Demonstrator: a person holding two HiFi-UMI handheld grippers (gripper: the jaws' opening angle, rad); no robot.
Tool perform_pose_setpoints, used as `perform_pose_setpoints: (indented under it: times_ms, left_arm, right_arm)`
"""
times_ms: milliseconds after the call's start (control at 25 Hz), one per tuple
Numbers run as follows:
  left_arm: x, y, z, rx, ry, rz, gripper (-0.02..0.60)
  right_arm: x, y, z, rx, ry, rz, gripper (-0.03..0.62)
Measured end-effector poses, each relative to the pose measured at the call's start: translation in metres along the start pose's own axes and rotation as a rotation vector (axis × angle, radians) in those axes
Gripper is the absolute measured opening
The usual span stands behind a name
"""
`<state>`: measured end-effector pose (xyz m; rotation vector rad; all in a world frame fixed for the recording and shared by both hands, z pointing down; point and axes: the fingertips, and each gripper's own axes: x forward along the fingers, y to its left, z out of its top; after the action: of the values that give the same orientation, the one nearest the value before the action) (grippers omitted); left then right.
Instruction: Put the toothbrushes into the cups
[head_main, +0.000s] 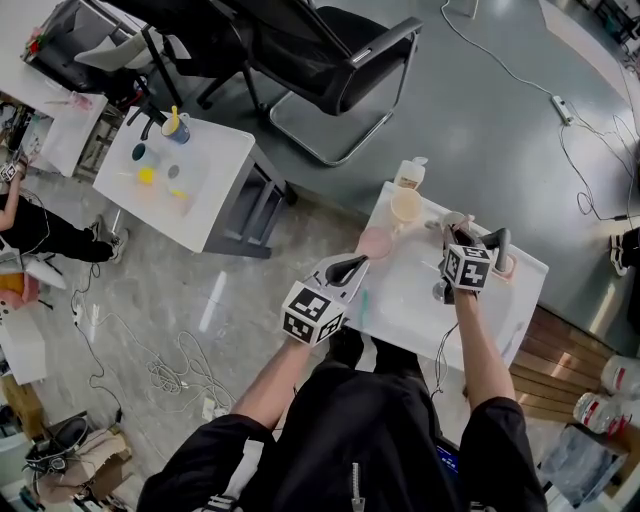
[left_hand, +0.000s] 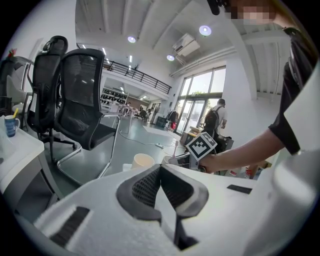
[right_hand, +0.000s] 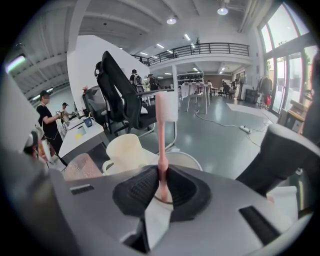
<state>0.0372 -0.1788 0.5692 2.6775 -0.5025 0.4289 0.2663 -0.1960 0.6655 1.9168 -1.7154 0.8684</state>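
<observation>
On the left, your left tool (left_hand: 160, 170) is hanging off the near edge of the white rectangular surface (head_main: 420, 300) with its jaws pressed together on nothing. It is best left idling there, clear of the cups. What looks like a thin pale-green toothbrush (head_main: 363, 303) is lying on the surface just beside it. Moving right, the frosted pink tumbler (right_hand: 82, 170) and the cream-coloured mug with a handle (right_hand: 127, 150) are standing close together. Further right, your right tool (right_hand: 162, 177) is clamping the slim pink plastic toothbrush (right_hand: 161, 135) low on its handle. The brush is standing upright, head up, and a pale round cup rim (right_hand: 187, 160) is showing just beyond the jaws. Whether the handle's end is already inside that rim I cannot tell. To my eye you are lowering it in, so you should be holding the brush near vertical and centring the handle over the opening. Let go only once the end is well inside. The cup looks light, and a jaw nudging its rim could be tipping it over.
</observation>
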Motion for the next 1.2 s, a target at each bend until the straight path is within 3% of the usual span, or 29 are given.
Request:
perform_pose_setpoints:
  times_ms: [840, 1200]
  left_arm:
    - [-0.001, -0.005, -0.008, -0.024, 0.009, -0.006, 0.000]
    - [-0.004, -0.012, -0.008, -0.007, -0.002, -0.016, 0.000]
  right_arm:
    - [0.001, -0.005, -0.003, 0.029, 0.030, -0.004, 0.074]
    - [-0.016, 0.000, 0.007, 0.058, -0.069, 0.001, 0.057]
